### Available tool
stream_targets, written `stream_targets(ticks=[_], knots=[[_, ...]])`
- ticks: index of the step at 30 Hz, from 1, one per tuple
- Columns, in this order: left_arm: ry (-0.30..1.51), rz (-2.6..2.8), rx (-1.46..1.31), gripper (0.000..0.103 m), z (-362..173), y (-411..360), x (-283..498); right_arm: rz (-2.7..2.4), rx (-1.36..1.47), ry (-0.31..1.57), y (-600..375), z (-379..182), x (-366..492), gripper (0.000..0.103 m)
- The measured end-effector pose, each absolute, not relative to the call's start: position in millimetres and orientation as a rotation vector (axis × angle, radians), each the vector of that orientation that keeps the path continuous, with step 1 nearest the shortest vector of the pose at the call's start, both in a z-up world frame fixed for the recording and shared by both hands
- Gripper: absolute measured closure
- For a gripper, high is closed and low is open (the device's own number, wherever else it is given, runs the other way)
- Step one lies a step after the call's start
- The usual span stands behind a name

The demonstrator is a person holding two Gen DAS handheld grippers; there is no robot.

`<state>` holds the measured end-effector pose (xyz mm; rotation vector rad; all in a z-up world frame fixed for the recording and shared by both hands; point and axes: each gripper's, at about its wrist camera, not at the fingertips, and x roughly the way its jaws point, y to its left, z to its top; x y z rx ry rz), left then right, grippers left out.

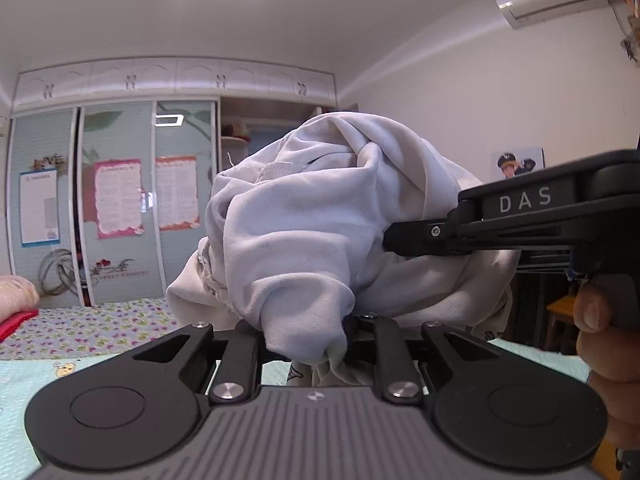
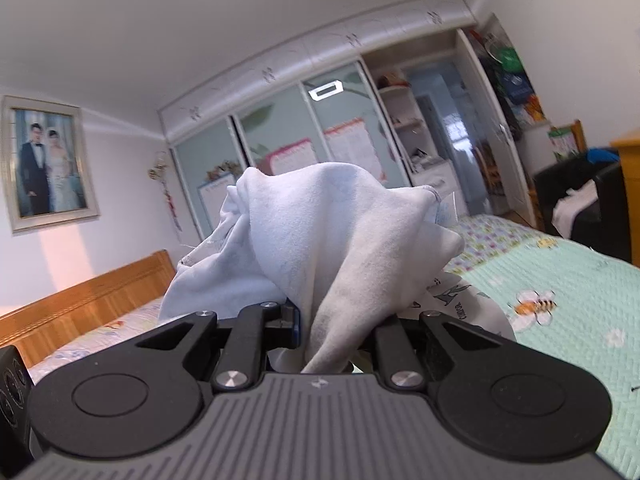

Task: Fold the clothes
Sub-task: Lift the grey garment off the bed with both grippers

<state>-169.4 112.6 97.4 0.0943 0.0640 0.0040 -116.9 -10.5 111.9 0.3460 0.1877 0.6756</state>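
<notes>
A white garment (image 1: 320,220) is bunched up and held in the air above the bed. My left gripper (image 1: 308,328) is shut on a fold of it; its fingertips are hidden under the cloth. My right gripper reaches in from the right in the left wrist view (image 1: 390,240) and bites the same bundle. In the right wrist view the garment (image 2: 340,240) drapes over my right gripper (image 2: 332,332), which is shut on it. A printed part of the garment (image 2: 452,300) hangs at lower right.
A bed with a mint bee-print quilt (image 2: 560,300) lies below. A wooden headboard (image 2: 92,296) is on the left. A wardrobe with sliding doors (image 1: 120,200) stands across the room. A dark chair with clothes (image 2: 580,208) stands on the right.
</notes>
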Motion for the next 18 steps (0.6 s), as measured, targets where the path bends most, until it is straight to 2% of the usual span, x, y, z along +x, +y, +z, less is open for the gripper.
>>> stream_targets(ticks=[8, 18], knots=[[0.054, 0.149, 0.096, 0.083, 105, 138, -222, 0.825, 0.339, 0.176, 31, 124, -165, 0.088], [0.063, 0.350, 0.063, 0.083, 104, 205, -259, 1.012, 0.298, 0.209, 132, 129, -202, 0.088]])
